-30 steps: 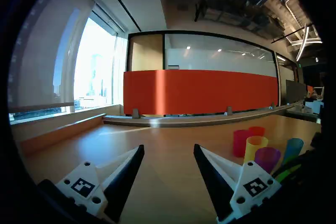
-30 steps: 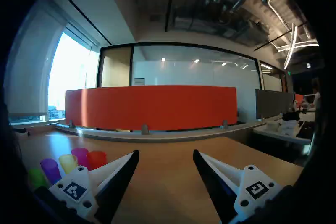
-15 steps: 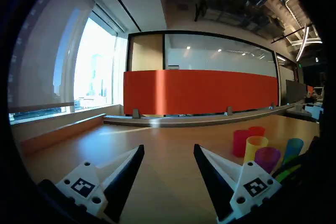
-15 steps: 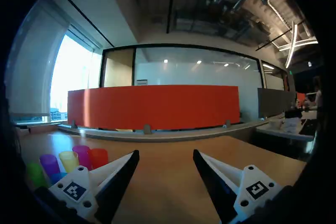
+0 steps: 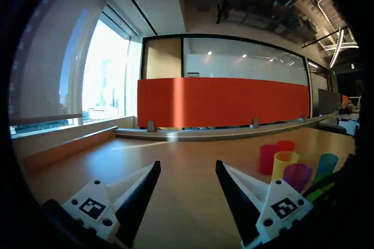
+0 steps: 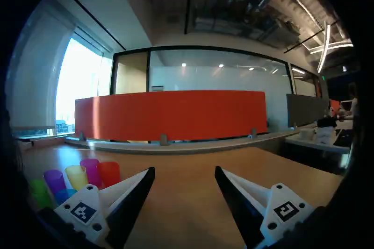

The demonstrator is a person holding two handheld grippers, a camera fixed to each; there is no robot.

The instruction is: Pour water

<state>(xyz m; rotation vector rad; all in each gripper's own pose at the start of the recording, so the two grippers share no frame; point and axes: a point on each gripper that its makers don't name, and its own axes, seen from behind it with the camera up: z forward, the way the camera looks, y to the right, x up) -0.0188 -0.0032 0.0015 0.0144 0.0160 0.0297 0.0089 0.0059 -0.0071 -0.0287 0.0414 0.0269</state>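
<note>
Cups (image 6: 76, 176), six, on one table (image 6: 290, 169), left gripper (image 5: 187, 162), right gripper (image 6: 184, 168), both gaping

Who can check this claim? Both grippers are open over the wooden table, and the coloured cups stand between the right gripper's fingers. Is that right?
Not quite. Nothing stands between the fingers of the right gripper. In the right gripper view the coloured cups stand off to the left of those fingers, on the wooden table. The rest holds: the right gripper is open, and so is the left gripper.

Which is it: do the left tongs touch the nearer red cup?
Apart. Left gripper view: bare table shows between the open left tongs and nearer red cup.
</note>
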